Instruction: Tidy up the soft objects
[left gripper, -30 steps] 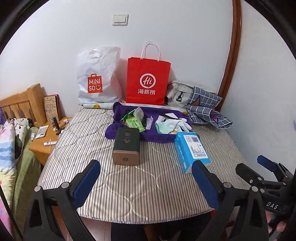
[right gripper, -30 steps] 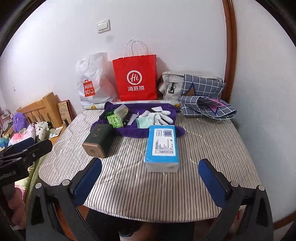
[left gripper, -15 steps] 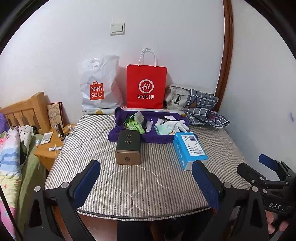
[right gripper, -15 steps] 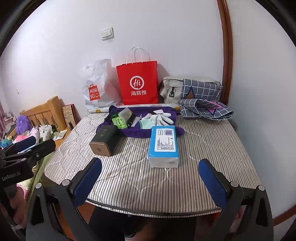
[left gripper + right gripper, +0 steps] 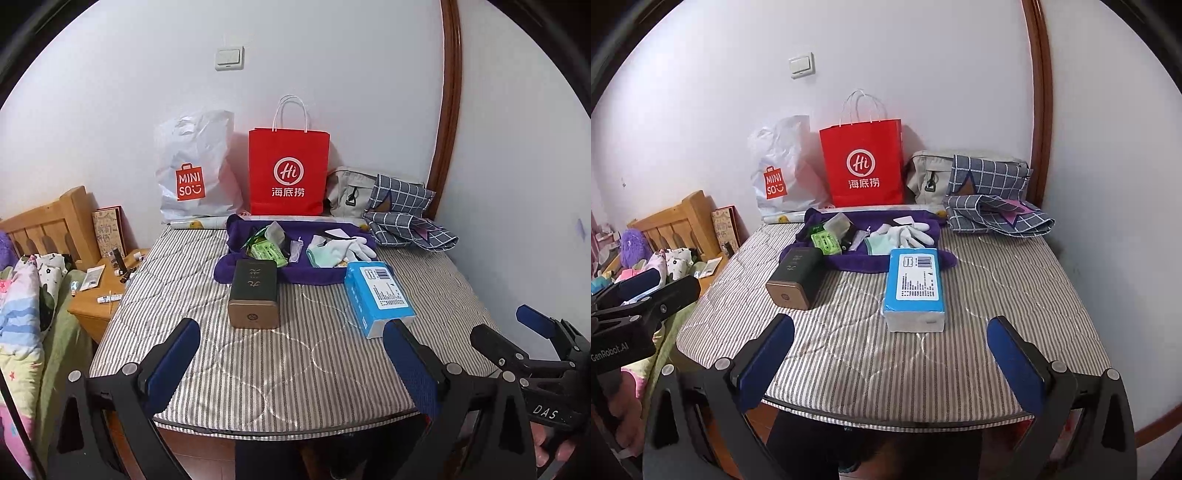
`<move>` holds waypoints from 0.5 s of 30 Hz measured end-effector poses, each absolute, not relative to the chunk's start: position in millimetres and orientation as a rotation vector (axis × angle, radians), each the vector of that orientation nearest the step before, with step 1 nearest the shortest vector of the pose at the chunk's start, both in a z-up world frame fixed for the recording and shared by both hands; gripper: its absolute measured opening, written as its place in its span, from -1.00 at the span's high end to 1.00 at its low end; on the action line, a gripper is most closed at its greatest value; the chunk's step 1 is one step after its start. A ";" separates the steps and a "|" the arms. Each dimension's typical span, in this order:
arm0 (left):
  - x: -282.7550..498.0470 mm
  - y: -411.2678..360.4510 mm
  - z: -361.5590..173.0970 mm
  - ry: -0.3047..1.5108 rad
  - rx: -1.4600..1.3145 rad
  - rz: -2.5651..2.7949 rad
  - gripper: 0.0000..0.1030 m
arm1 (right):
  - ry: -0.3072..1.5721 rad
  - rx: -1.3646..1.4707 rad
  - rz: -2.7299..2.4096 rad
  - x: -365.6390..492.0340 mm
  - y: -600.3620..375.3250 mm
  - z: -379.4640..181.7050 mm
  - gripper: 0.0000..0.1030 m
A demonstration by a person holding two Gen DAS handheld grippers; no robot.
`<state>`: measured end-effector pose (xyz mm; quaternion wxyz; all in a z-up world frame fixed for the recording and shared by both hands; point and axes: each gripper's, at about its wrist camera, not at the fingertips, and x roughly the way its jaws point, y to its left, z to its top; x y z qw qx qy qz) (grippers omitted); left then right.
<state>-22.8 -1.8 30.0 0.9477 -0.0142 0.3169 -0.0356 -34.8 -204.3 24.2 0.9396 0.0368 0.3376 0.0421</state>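
Left gripper (image 5: 291,354) fingers wide apart, holding nothing, clear of the striped mattress (image 5: 295,369); right gripper (image 5: 892,350) likewise spread and empty. White gloves (image 5: 347,248) lie on the purple towel (image 5: 310,275) at the far side, behind the blue tissue pack (image 5: 380,295). Small items on towel hard to identify.
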 end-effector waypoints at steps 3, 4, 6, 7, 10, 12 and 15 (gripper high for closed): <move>-22.6 -0.9 30.4 0.646 -0.035 -0.070 -0.95 | 0.688 0.078 0.089 -35.7 -204.2 24.8 -0.99; -22.7 -0.7 30.5 0.645 -0.035 -0.070 -0.95 | 0.688 0.077 0.089 -35.7 -203.7 25.1 -0.99; -22.4 -0.4 30.7 0.646 -0.035 -0.071 -0.95 | 0.688 0.075 0.089 -35.8 -203.4 25.1 -0.99; -22.0 0.1 30.6 0.647 -0.034 -0.071 -0.95 | 0.689 0.074 0.089 -35.7 -202.8 25.1 -0.99; -21.9 0.9 30.5 0.648 -0.035 -0.067 -0.95 | 0.690 0.071 0.088 -35.8 -202.1 24.9 -0.99; -22.1 2.0 30.1 0.650 -0.038 -0.068 -0.95 | 0.690 0.072 0.089 -35.6 -201.8 24.8 -0.99; -22.2 3.8 29.6 0.649 -0.041 -0.064 -0.95 | 0.689 0.071 0.088 -35.7 -201.7 24.8 -0.99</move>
